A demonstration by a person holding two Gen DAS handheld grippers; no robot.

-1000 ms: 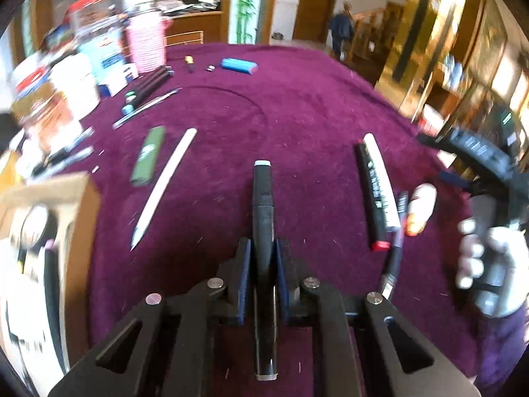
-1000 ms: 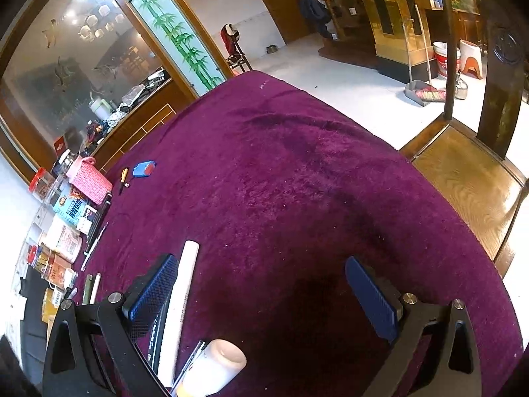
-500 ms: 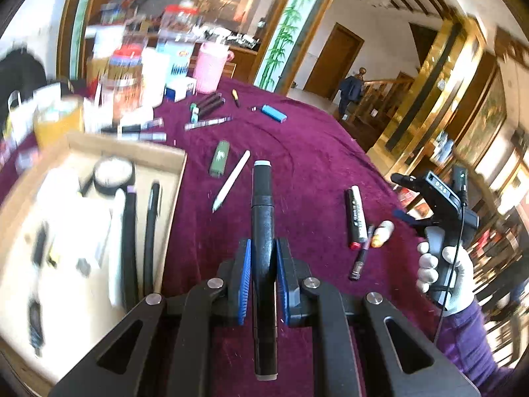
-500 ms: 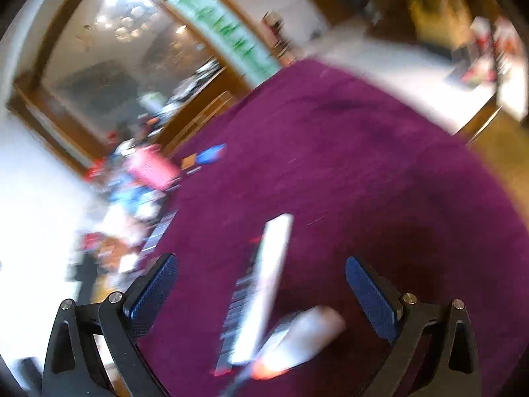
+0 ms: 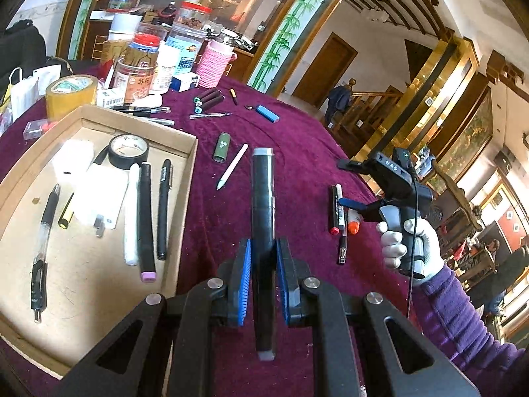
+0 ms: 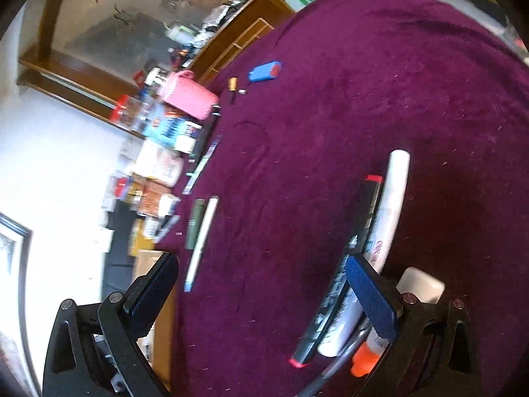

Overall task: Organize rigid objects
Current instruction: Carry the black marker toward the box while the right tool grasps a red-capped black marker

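While the left fingers [image 5: 263, 281] are clamping the marker [image 5: 263, 218] beside the box [image 5: 185, 178], a tilted release risks missing it; the right fingers [image 6: 261, 301] are hanging apart, empty.

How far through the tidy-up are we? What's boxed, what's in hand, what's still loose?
Partly done. The box already holds several pens, a tape roll and white items. The left gripper is shut on a black marker, not yet boxed. The right gripper is open by the marker cluster. Still loose: white pen, green tube, blue lighter, far markers.
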